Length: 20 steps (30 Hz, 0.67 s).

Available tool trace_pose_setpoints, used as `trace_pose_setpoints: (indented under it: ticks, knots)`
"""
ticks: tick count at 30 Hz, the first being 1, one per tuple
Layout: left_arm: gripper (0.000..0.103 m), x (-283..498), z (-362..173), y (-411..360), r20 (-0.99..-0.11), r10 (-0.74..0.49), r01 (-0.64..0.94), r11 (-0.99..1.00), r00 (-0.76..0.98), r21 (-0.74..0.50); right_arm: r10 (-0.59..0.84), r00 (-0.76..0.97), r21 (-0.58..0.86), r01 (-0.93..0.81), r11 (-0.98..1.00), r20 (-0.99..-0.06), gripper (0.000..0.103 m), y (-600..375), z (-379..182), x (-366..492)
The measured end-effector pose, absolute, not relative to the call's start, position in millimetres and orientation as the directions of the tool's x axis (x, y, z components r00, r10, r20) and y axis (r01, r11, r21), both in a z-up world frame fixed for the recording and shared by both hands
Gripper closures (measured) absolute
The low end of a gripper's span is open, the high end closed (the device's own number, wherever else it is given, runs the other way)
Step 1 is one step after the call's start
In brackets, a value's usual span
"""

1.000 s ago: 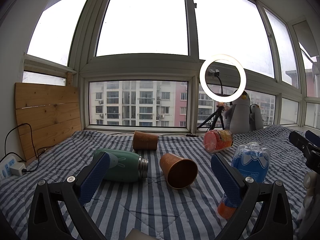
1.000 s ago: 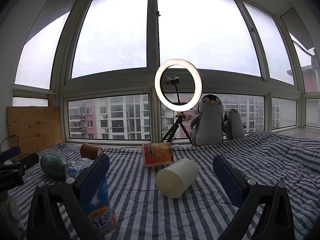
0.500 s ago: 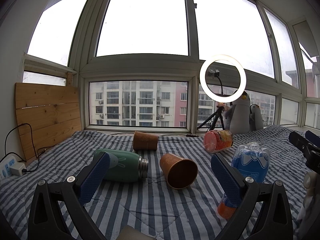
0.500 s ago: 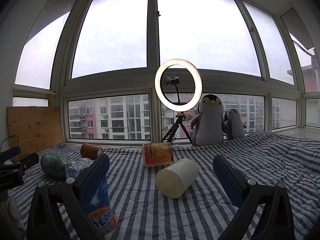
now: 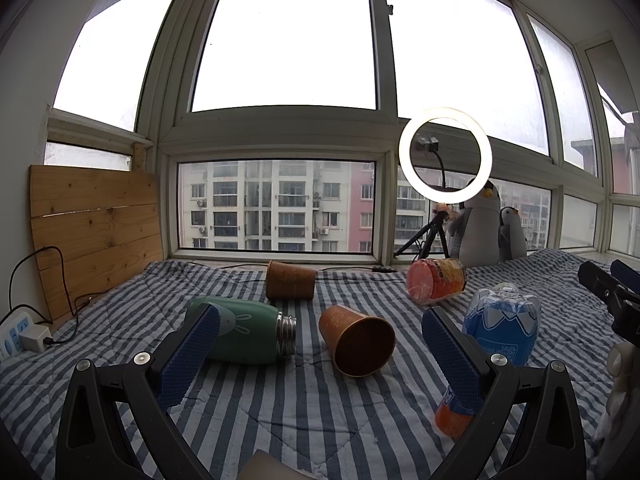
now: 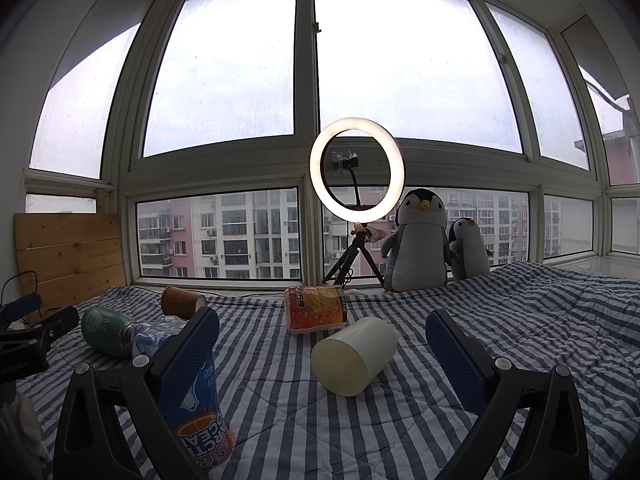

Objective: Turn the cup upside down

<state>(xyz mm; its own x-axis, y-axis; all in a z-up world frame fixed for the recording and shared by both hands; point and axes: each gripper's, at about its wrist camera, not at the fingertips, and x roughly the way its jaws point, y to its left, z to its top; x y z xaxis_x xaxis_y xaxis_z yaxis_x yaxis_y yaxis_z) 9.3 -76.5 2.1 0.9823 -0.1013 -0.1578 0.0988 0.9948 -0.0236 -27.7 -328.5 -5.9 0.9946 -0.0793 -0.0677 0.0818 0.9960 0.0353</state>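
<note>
A brown paper cup (image 5: 356, 340) lies on its side on the striped blanket, mouth toward me, just ahead of my open left gripper (image 5: 318, 336). A second brown cup (image 5: 290, 286) (image 6: 180, 301) lies on its side farther back near the window. In the right wrist view a cream cup (image 6: 354, 354) lies on its side, its closed base toward me, between and just beyond the fingers of my open right gripper (image 6: 322, 338). Neither gripper holds anything.
A green flask (image 5: 244, 334) lies left of the near brown cup. A blue-and-orange bottle (image 5: 496, 336) (image 6: 196, 408) and an orange snack pack (image 5: 438, 284) (image 6: 316, 308) lie on the blanket (image 5: 280, 412). A ring light (image 6: 356, 176) and plush penguins (image 6: 418, 248) stand by the window.
</note>
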Motion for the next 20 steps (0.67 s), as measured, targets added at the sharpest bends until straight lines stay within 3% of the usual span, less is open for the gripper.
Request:
trace_pose_setpoints:
  ticks: [20]
  knots:
    - [0.001,11.2,1.3,-76.9,-0.164,-0.104,0.101,0.995,0.981,-0.027,-0.078,0.995,0.037,0.081,0.996,-0.067,0.001,-328.1,-5.8,-28.1]
